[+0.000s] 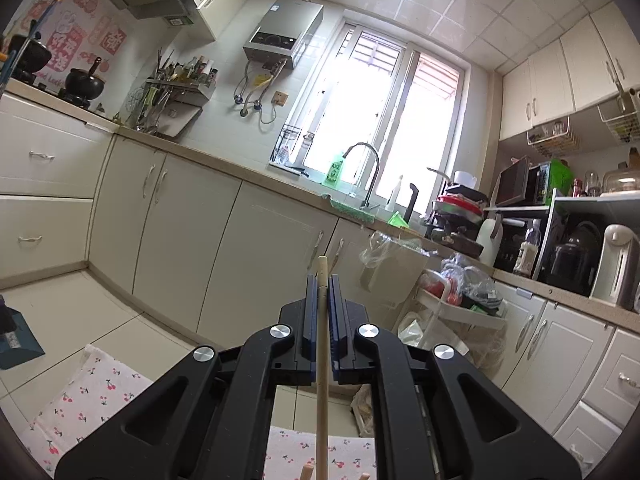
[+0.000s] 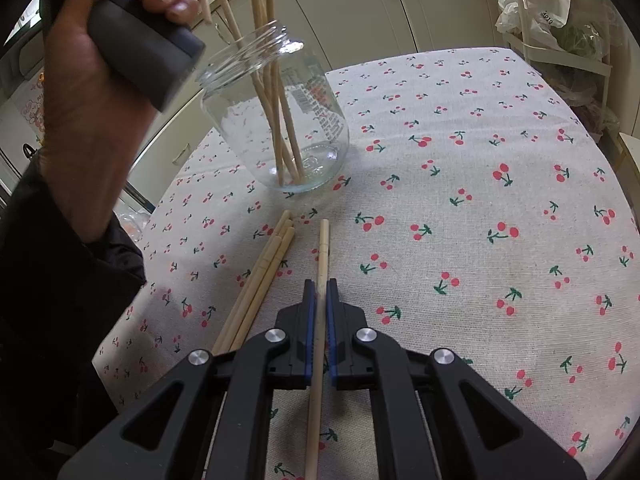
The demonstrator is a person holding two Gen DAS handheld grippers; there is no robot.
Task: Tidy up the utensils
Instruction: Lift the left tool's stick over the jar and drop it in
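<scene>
Looking through the left wrist view, we saw the left gripper [image 1: 322, 284] held level and clenched on a single wooden chopstick [image 1: 322, 356], its blue pads pinching the shaft. The stick's tip poked out just past the fingertips, and its length ran back under the camera. Beyond it lay the kitchen: cream cabinets [image 1: 256, 248], a sink faucet [image 1: 370, 172] under a bright window [image 1: 384, 120], and a corner of the cherry-print tablecloth [image 1: 80, 400] low in the frame.

In the right wrist view, the right gripper [image 2: 320, 290] tilted down at the table and was clamped on another chopstick [image 2: 320, 320]; whether its far end touched the cloth we could not tell. Just beside it, to the left, loose chopsticks [image 2: 260, 280] lay bunched on the cloth. Farther off stood a clear glass jar [image 2: 288, 120] holding several chopsticks [image 2: 276, 120] upright. A hand [image 2: 92, 112] gripping a dark handle filled the upper left, above a black sleeve [image 2: 60, 300].
</scene>
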